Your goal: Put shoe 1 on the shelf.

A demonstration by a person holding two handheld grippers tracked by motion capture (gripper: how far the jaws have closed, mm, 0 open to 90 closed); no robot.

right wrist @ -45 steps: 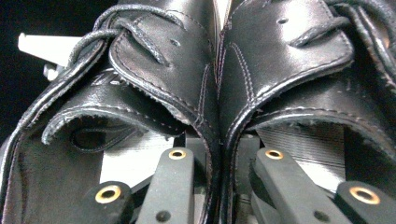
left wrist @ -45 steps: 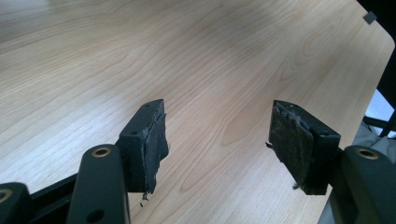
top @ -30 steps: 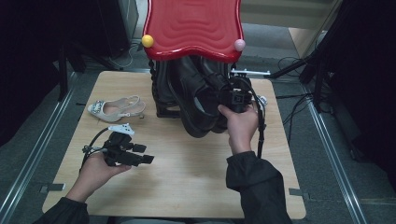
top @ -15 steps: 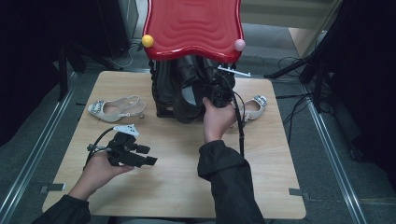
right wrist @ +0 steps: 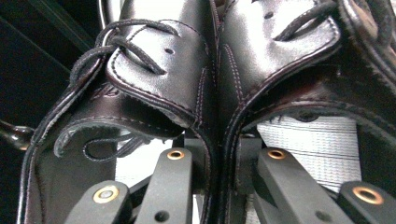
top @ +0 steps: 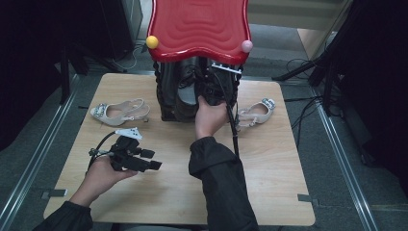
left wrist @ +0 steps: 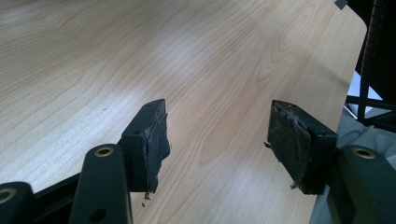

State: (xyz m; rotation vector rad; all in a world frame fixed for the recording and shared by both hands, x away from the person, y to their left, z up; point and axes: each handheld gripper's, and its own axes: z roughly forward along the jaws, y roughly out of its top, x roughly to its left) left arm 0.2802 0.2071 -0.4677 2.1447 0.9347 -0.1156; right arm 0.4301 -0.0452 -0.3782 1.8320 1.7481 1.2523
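A pair of black leather lace-up shoes (top: 185,94) stands under the red top (top: 199,24) of a small rack at the back of the table. My right gripper (top: 209,89) reaches in under that top. In the right gripper view the touching inner walls of the left shoe (right wrist: 154,65) and the right shoe (right wrist: 280,51) sit between its jaws. The right gripper (right wrist: 219,177) still presses on them, though its jaws have just been opening a little. My left gripper (top: 151,160) rests low at the front left, open, with bare wood between its pads (left wrist: 219,149).
One pale strappy sandal (top: 118,111) lies left of the rack and another (top: 255,113) lies to its right. A yellow ball (top: 152,42) and a pink ball (top: 247,46) sit at the red top's front corners. The wooden table (top: 288,168) has metal rails along both sides.
My right hand has carried the black shoes back and to the left, in under the red top, which uncovered the right sandal. The left hand has stayed still.
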